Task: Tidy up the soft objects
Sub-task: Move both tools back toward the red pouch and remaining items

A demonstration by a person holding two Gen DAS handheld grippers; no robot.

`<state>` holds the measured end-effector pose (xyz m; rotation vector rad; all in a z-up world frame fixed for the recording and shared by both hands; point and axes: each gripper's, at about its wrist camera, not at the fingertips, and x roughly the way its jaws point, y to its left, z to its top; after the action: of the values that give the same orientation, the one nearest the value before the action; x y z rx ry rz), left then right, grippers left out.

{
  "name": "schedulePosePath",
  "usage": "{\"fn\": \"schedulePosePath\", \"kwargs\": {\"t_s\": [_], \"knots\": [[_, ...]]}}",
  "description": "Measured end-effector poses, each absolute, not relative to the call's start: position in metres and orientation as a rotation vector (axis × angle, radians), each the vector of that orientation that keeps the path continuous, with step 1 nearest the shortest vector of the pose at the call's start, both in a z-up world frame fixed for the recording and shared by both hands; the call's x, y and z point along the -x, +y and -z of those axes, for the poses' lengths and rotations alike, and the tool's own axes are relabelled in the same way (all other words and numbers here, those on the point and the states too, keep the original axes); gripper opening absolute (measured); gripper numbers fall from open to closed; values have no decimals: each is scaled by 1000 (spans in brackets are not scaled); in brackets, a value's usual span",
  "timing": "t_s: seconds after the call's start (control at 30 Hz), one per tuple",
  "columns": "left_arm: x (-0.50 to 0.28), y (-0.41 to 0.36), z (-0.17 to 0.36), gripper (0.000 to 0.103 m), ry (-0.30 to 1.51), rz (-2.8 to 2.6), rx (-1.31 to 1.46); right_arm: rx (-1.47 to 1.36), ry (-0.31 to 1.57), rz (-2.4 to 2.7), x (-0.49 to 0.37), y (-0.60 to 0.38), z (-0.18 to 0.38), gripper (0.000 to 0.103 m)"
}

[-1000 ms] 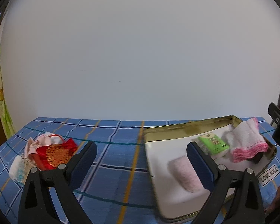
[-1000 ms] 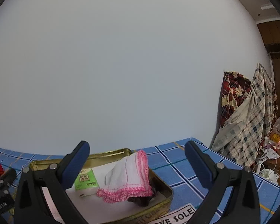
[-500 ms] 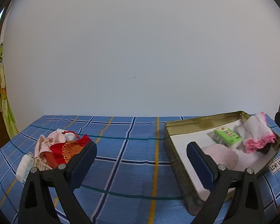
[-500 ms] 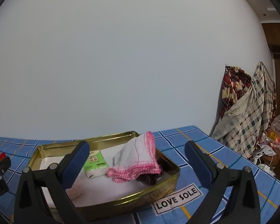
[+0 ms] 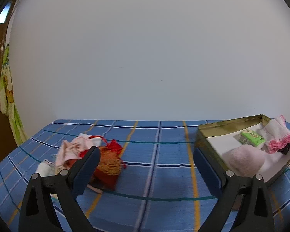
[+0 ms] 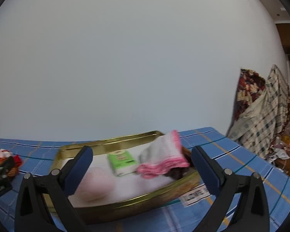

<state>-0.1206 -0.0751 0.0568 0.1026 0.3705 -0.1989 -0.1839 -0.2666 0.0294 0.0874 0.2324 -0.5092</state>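
Note:
A gold tin tray point(image 5: 212, 130) point(image 6: 106, 142) on the blue plaid cloth holds a pale pink fluffy roll point(image 5: 243, 160) point(image 6: 95, 183), a green tissue pack point(image 5: 252, 138) point(image 6: 122, 161) and a white cloth with pink edging point(image 5: 278, 134) point(image 6: 164, 154) over a dark item. A pile of soft things, red-orange pouch point(image 5: 108, 162) and pink cloth point(image 5: 71, 148), lies at the left. My left gripper point(image 5: 146, 161) is open and empty between pile and tray. My right gripper point(image 6: 141, 161) is open and empty, low before the tray.
A "LOVE SOLE" label point(image 6: 196, 194) lies by the tray's front corner. Plaid fabrics point(image 6: 261, 108) and clutter stand off the table's right side. A plain white wall is behind. A green-yellow cloth point(image 5: 7, 96) hangs at far left.
My left gripper has swung left from over the tray to the open cloth, bringing the pile closer. My right gripper has moved left and down toward the tray. Both stay open.

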Motion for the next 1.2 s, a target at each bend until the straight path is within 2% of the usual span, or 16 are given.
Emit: {"fn": "schedulePosePath", "kwargs": {"t_s": [0.4,0.83,1.2], "knots": [[96,18,-54,98,402,86,-73,-63,280,301,143,-167,-24,103],[62,134,-43,98,532,-61,62,-40,377,154,96,-96,-17,103],[27,161,-20,98,696,-58,129,-144,509,12,57,-73,-3,103]]}}
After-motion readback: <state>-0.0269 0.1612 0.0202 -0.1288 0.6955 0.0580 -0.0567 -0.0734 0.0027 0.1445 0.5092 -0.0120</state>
